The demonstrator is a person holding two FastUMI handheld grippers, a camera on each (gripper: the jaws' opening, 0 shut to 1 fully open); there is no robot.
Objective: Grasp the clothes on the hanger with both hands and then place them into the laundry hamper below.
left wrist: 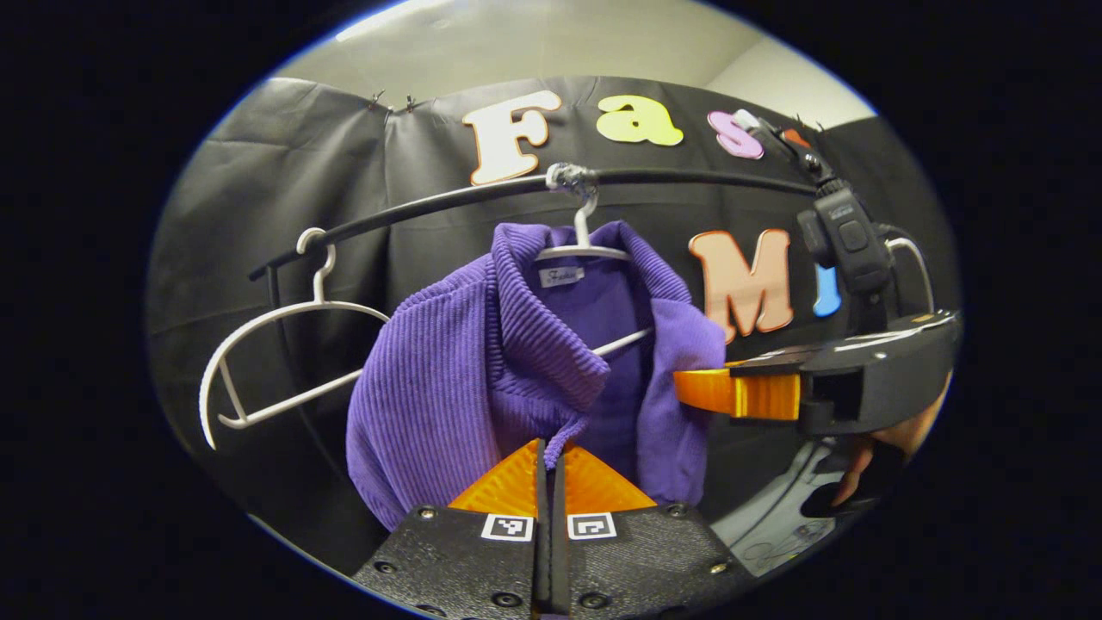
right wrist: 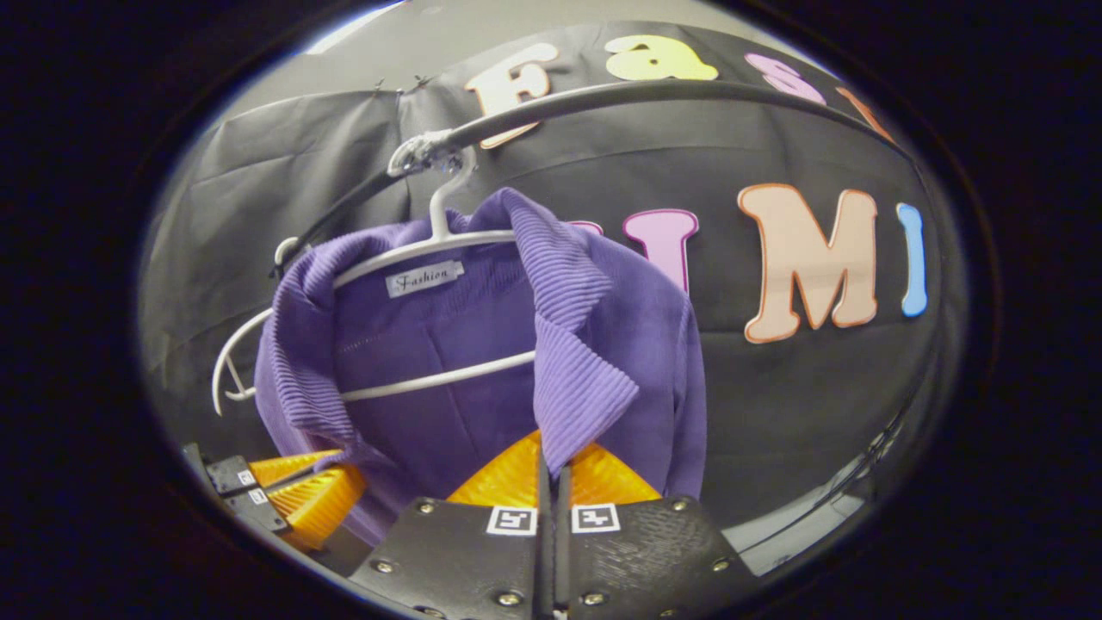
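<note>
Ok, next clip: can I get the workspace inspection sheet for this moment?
Surface: nothing seen.
Job's things: purple jacket hangs on a white hanger from the black rail.
Clutter: spare white hanger, bare, on the same rail.
Grippers: left tongs and right tongs each shut on the jacket's front edge.
Cables: one pale cable behind the right tongs.
Surroundings: black cloth wall.
</note>
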